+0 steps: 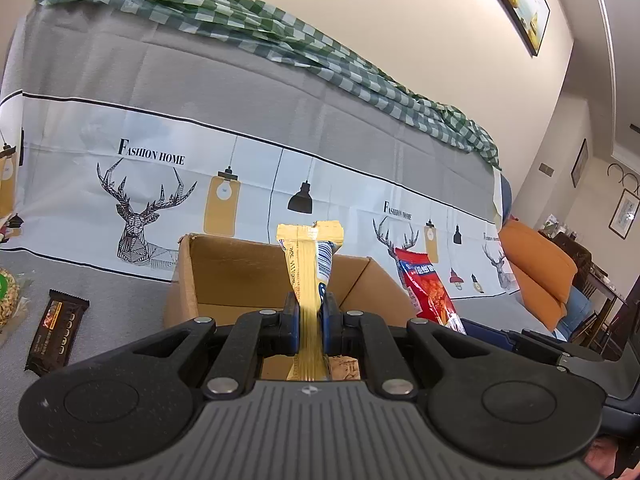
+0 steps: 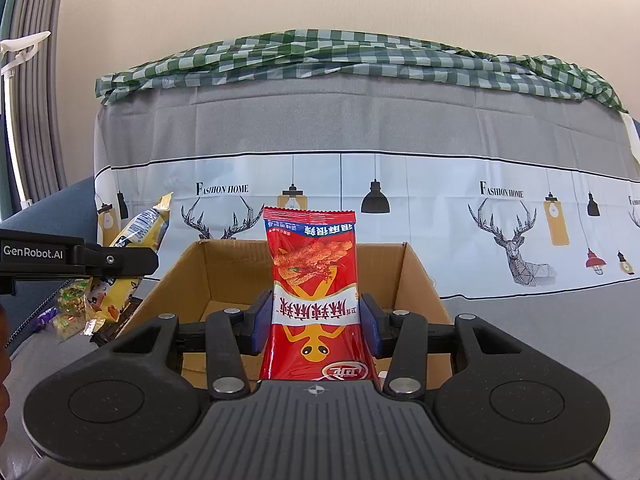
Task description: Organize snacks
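An open cardboard box [image 1: 224, 264] stands on the grey sofa cover; it also shows in the right wrist view [image 2: 224, 276]. My left gripper [image 1: 311, 320] is shut on a yellow snack packet [image 1: 310, 264], held upright over the box's near side. My right gripper [image 2: 316, 320] is shut on a red snack bag [image 2: 314, 300], held upright above the box's near edge. The red bag [image 1: 428, 288] shows in the left view at the box's right. The yellow packet [image 2: 140, 232] and left gripper body [image 2: 76, 258] show at left in the right view.
A dark chocolate bar [image 1: 56, 330] and a bag of nuts [image 1: 8, 300] lie left of the box. Several small snack packs [image 2: 76, 308] lie beside the box's left side. The sofa back has a deer-print cover [image 1: 144, 208] and a green checked cloth [image 2: 360, 60]. An orange cushion [image 1: 536, 272] sits at right.
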A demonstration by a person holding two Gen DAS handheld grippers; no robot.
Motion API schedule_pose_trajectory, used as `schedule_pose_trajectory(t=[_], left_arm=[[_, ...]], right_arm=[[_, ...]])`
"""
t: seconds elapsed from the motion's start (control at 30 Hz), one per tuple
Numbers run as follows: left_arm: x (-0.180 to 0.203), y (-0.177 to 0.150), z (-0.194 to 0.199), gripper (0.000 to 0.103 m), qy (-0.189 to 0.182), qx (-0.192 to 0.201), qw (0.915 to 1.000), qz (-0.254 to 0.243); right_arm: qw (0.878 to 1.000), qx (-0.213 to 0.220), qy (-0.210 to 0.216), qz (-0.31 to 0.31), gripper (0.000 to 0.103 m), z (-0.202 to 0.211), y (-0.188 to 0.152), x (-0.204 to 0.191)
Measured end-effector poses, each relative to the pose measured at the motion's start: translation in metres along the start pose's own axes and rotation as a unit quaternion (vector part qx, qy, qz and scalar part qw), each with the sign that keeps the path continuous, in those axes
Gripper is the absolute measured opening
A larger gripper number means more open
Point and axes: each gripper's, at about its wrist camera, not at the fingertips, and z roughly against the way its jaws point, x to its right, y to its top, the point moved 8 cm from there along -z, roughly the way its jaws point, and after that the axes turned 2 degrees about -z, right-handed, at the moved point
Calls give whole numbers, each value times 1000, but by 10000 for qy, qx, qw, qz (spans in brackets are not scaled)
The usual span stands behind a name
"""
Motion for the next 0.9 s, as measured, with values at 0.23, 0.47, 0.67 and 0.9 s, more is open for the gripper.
schedule_pose_trajectory(t=[0.23,0.47,0.67,0.9], left_arm=[[3,0,1,11,-67,19,10000,-35],[5,1,1,11,-112,25,9999,-54],[7,1,1,11,-170,46,9998,-85],[16,-1,1,30,-509,-33,9987,-95]], right_arm=[[10000,3,-4,7,47,0,0,-1],[10000,-16,32,49,47,-1,-1,0],[10000,-19,45,66,47,-1,0,1],[9999,-85,62,75,50,-3,-1,1]])
